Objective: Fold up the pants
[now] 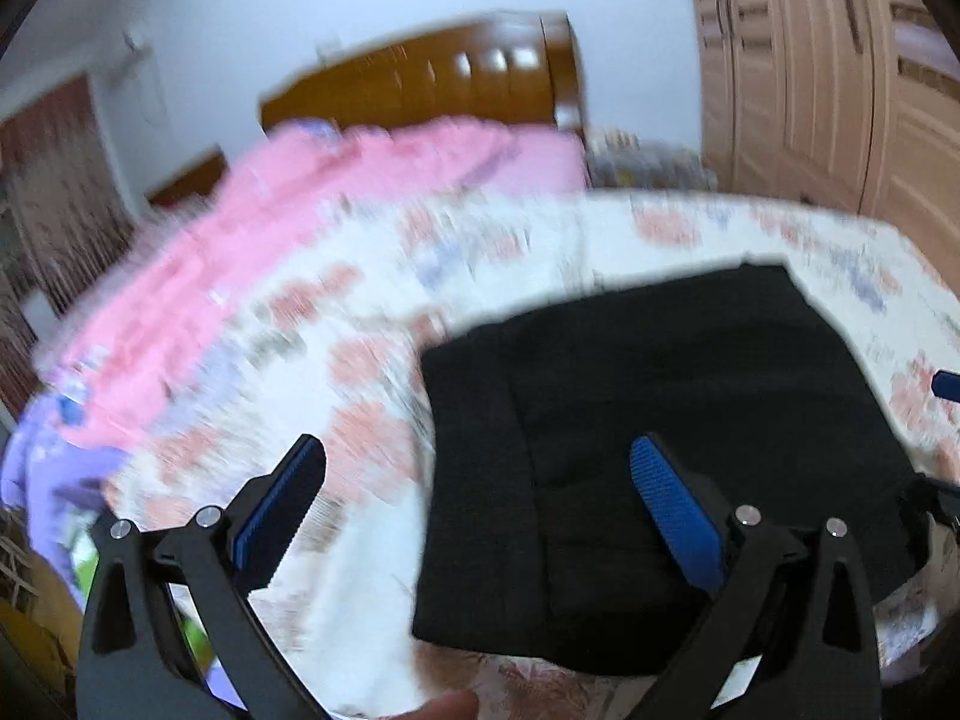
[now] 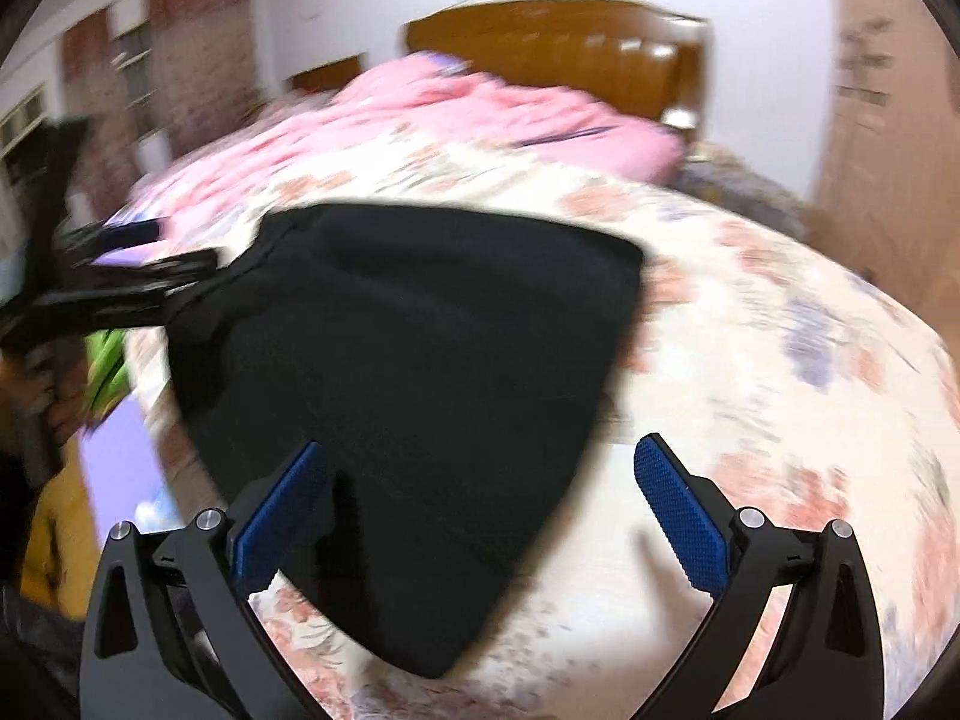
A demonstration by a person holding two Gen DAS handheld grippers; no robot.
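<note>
The black pants (image 1: 678, 438) lie folded into a compact rectangle on the floral bedsheet (image 1: 372, 324). My left gripper (image 1: 480, 456) is open and empty above the pants' left edge. In the right wrist view the pants (image 2: 408, 372) fill the middle, and my right gripper (image 2: 480, 456) is open and empty above their near right edge. The left gripper (image 2: 126, 282) shows as a blurred black shape at the left of the right wrist view. A blue fingertip of the right gripper (image 1: 947, 385) shows at the right edge of the left wrist view. Both views are motion-blurred.
A pink quilt (image 1: 288, 228) is bunched at the head of the bed, before a brown wooden headboard (image 1: 444, 72). A beige wardrobe (image 1: 840, 72) stands at the right. A purple sheet (image 1: 54, 480) and yellow item (image 2: 54, 540) lie at the bed's left side.
</note>
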